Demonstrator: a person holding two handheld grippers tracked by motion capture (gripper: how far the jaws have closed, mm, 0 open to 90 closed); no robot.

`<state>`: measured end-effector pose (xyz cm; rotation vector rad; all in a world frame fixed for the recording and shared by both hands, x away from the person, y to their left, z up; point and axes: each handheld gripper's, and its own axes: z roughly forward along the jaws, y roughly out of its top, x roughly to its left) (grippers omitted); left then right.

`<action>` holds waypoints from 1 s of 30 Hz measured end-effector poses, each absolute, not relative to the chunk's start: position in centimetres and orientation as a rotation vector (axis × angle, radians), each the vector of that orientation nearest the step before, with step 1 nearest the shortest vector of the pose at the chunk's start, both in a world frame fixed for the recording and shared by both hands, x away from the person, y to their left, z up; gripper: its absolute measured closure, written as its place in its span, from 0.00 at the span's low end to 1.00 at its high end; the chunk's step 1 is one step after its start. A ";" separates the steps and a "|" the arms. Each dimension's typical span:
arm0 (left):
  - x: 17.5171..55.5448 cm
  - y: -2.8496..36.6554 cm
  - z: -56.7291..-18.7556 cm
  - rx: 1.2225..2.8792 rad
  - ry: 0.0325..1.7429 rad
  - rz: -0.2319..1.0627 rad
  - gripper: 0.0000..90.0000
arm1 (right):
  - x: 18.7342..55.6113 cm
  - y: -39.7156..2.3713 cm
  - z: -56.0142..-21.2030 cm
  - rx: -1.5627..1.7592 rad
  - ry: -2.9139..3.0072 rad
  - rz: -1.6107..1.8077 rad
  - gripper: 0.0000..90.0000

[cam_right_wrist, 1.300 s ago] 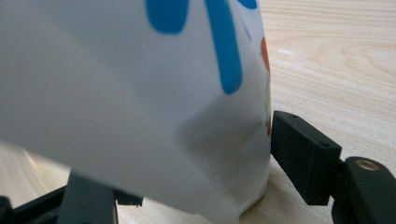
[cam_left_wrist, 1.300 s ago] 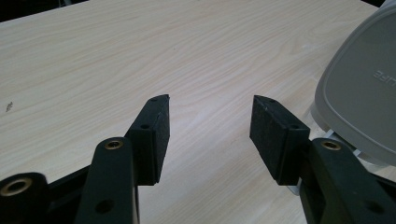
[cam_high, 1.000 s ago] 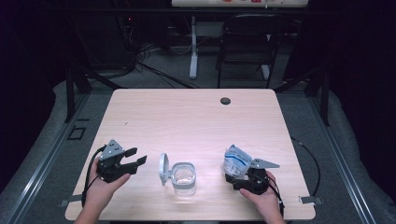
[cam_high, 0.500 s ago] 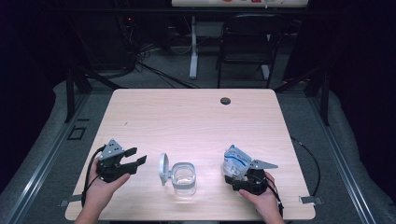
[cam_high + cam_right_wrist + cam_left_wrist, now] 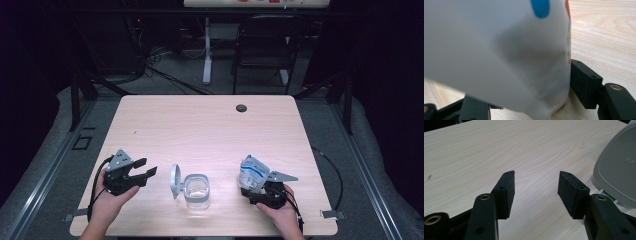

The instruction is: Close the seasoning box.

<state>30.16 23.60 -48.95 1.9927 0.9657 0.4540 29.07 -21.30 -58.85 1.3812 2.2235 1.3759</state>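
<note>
nothing's moved since a sec ago | left gripper (image 5: 141,172) jaws wide apart, holding zip | right gripper (image 5: 256,186) clamped on white packet (image 5: 251,173), 3 o'clock of clear container (image 5: 197,189) | left gripper view: grey lid (image 5: 616,175) up close

Count of things on and around the table

Two grippers: the left gripper (image 5: 145,173) with its jaws apart on nothing, and the right gripper (image 5: 252,187) with its jaws closed on one white packet (image 5: 250,173). Two hands, one on each gripper. One clear container (image 5: 196,189) with one grey lid (image 5: 175,181) standing on edge beside it. One table (image 5: 210,130) with one dark round cap (image 5: 241,107) near its far edge. One chair (image 5: 264,50) behind the table. Two black pads (image 5: 506,192) on the left gripper in the left gripper view.
</note>
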 end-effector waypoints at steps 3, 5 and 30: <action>30.2 23.6 -49.0 1.994 0.966 0.454 0.54 | 29.1 -21.3 -58.9 1.379 2.223 1.377 0.41; 30.2 23.6 -49.0 1.994 0.966 0.454 0.54 | 29.1 -21.5 -58.8 1.362 2.242 1.329 0.42; 30.2 23.7 -49.0 1.996 0.967 0.451 0.54 | 29.1 -21.6 -58.8 1.362 2.230 1.349 0.45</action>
